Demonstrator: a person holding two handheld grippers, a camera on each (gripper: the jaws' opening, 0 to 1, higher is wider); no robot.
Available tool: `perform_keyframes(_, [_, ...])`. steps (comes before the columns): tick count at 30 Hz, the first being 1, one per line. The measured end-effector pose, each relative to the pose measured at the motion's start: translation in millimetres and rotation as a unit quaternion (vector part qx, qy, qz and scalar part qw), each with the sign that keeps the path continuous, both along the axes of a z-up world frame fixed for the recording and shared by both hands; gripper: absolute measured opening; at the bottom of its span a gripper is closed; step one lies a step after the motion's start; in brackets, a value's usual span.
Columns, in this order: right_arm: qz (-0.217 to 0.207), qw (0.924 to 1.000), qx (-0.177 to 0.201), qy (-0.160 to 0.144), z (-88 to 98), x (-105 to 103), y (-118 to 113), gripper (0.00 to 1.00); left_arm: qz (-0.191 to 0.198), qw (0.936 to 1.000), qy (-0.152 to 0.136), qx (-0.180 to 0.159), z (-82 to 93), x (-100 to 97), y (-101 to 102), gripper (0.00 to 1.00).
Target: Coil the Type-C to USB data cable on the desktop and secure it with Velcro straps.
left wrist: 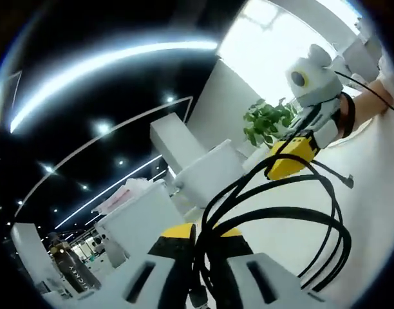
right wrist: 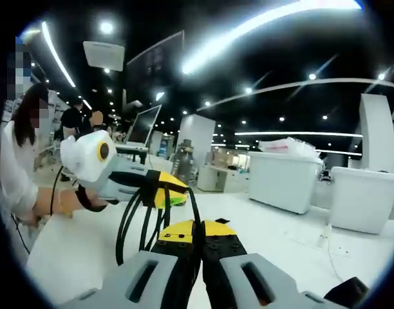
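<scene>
L gripper (left wrist: 198, 257): your jaws closed on cable (left wrist: 274, 212), pinning the loops so coil keeps shape.
R gripper (right wrist: 200, 248): jaws closed on opp. side, coil held taut betw. both.

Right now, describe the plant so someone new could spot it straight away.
In the left gripper view, find the bright window at the upper right. Just below it, behind the right gripper, stands the plant. It is the one green, leafy thing among white blocks and black cable.

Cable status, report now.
Left tool shut on black cable. Right tool shut on the same cable, loops strung between both, held above white desktop. No strap on it yet. Nothing in the way.
</scene>
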State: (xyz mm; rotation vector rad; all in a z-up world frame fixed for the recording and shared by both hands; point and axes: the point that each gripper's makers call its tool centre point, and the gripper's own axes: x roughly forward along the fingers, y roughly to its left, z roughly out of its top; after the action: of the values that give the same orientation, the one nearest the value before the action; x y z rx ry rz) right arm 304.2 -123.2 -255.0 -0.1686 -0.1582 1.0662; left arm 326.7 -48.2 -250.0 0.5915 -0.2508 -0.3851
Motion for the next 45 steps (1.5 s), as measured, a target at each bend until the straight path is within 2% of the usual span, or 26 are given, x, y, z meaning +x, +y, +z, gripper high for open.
perform_keyframes(2, [0.019, 0.9998, 0.004, -0.002, 2.2, -5.9, 2.6, 0.02, -0.007, 1.0, 0.002, -0.006, 0.0, -0.4, -0.4, 0.1])
perform_keyframes(3, [0.039, 0.9992, 0.009, 0.004, 3.8, -11.5, 5.7, 0.02, -0.011, 0.9999, 0.003, -0.01, 0.0, -0.8, -1.4, 0.1])
perform_keyframes(7, [0.075, 0.997, 0.006, 0.016, 2.0, -21.3, 11.3, 0.02, -0.024, 0.9995, 0.004, -0.017, 0.4, -2.7, -5.4, 0.11])
perform_keyframes(9, [0.093, 0.9953, -0.001, 0.024, -2.5, -26.7, 14.4, 0.02, -0.028, 0.9996, 0.004, -0.006, -0.3, -3.6, -7.2, 0.07])
perform_keyframes(10, [0.1, 0.9946, -0.005, 0.03, -5.8, -28.5, 16.3, 0.03, -0.02, 0.9996, 0.006, 0.019, -3.0, -2.5, -6.2, 0.06])
perform_keyframes(11, [0.095, 0.9951, -0.005, 0.027, -7.3, -28.1, 17.7, 0.03, -0.014, 0.9994, 0.011, 0.031, -6.1, -1.1, -6.2, 0.04])
perform_keyframes(13, [0.08, 0.9965, -0.006, 0.023, -7.2, -22.7, 15.9, 0.04, -0.011, 0.9995, 0.018, 0.022, -7.1, 1.1, -6.4, 0.04])
perform_keyframes(14, [0.062, 0.9977, -0.007, 0.027, -5.6, -16.6, 11.9, 0.08, -0.009, 0.9996, 0.02, 0.02, -5.2, 1.7, -5.1, 0.04])
perform_keyframes(16, [0.041, 0.9984, 0.018, 0.036, 6.9, -8.0, 4.6, 0.16, 0.012, 0.9992, 0.012, 0.037, -2.5, 3.6, 0.9, 0.04])
perform_keyframes(18, [0.026, 0.9984, 0.033, 0.037, 20.5, -0.1, -5.0, 0.18, 0.017, 0.9988, 0.008, 0.046, -0.1, 3.2, 1.7, 0.04])
perform_keyframes(19, [0.022, 0.9973, 0.053, 0.045, 32.0, 3.4, -9.3, 0.18, 0.021, 0.9985, 0.005, 0.051, 1.4, 2.9, 0.9, 0.04])
perform_keyframes(22, [0.045, 0.9934, 0.068, 0.08, 44.4, -4.4, -1.8, 0.24, 0.037, 0.9962, -0.003, 0.078, 4.8, 4.8, -1.5, 0.04])
perform_keyframes(23, [0.055, 0.9927, 0.062, 0.088, 44.6, -10.4, 5.1, 0.3, 0.042, 0.995, -0.006, 0.091, 5.6, 5.4, -3.8, 0.04])
perform_keyframes(25, [0.065, 0.9948, 0.025, 0.075, 39.2, -19.4, 19.7, 0.35, 0.05, 0.9917, -0.009, 0.118, 6.8, 6.7, -11.5, 0.04])
perform_keyframes(27, [0.058, 0.9971, -0.036, 0.034, 29.3, -21.7, 30.3, 0.36, 0.054, 0.9887, -0.004, 0.14, 5.9, 6.5, -18.3, 0.04])
perform_keyframes(29, [0.049, 0.995, -0.085, 0.019, 15.8, -20.9, 38.1, 0.36, 0.054, 0.9868, -0.001, 0.152, 6.1, 5.7, -24.1, 0.04])
perform_keyframes(30, [0.039, 0.9933, -0.106, 0.02, 8.6, -18.2, 38.9, 0.35, 0.055, 0.986, 0.0, 0.158, 6.5, 5.2, -25.4, 0.04])
perform_keyframes(31, [0.038, 0.9921, -0.118, 0.018, 4.3, -17.1, 40.4, 0.32, 0.054, 0.9851, 0.001, 0.163, 7.9, 3.8, -28.2, 0.04])
perform_keyframes(32, [0.037, 0.9917, -0.121, 0.02, 2.0, -16.5, 42.6, 0.31, 0.057, 0.9814, 0.009, 0.183, 5.6, 4.1, -28.4, 0.05])
perform_keyframes(33, [0.023, 0.9904, -0.136, 0.007, 1.6, -12.1, 40.2, 0.3, 0.068, 0.9777, 0.017, 0.198, 3.1, 4.7, -27.0, 0.04])
perform_keyframes(35, [-0.009, 0.9871, -0.158, -0.023, 3.6, -4.4, 35.6, 0.21, 0.072, 0.9767, 0.02, 0.201, 3.7, 4.0, -28.5, 0.04])
perform_keyframes(37, [-0.024, 0.9835, -0.172, -0.05, 6.0, -1.8, 35.2, 0.15, 0.075, 0.9758, 0.029, 0.204, 4.2, 0.4, -28.8, 0.05])
perform_keyframes(38, [-0.037, 0.9795, -0.189, -0.061, 4.1, 2.3, 33.5, 0.13, 0.071, 0.9759, 0.036, 0.203, 4.6, -1.4, -30.6, 0.05])
perform_keyframes(41, [-0.02, 0.971, -0.222, -0.088, 2.4, 0.7, 37.0, 0.06, 0.068, 0.975, 0.05, 0.206, 4.1, -8.2, -31.2, 0.05])
perform_keyframes(42, [-0.014, 0.9716, -0.219, -0.088, 3.3, -0.9, 38.1, 0.06, 0.065, 0.9745, 0.051, 0.209, 5.1, -8.3, -29.6, 0.05])
perform_keyframes(45, [0.026, 0.9749, -0.216, -0.045, 2.4, -12.3, 41.7, 0.05, 0.029, 0.9765, 0.08, 0.198, 2.6, -17.2, -28.5, 0.05])
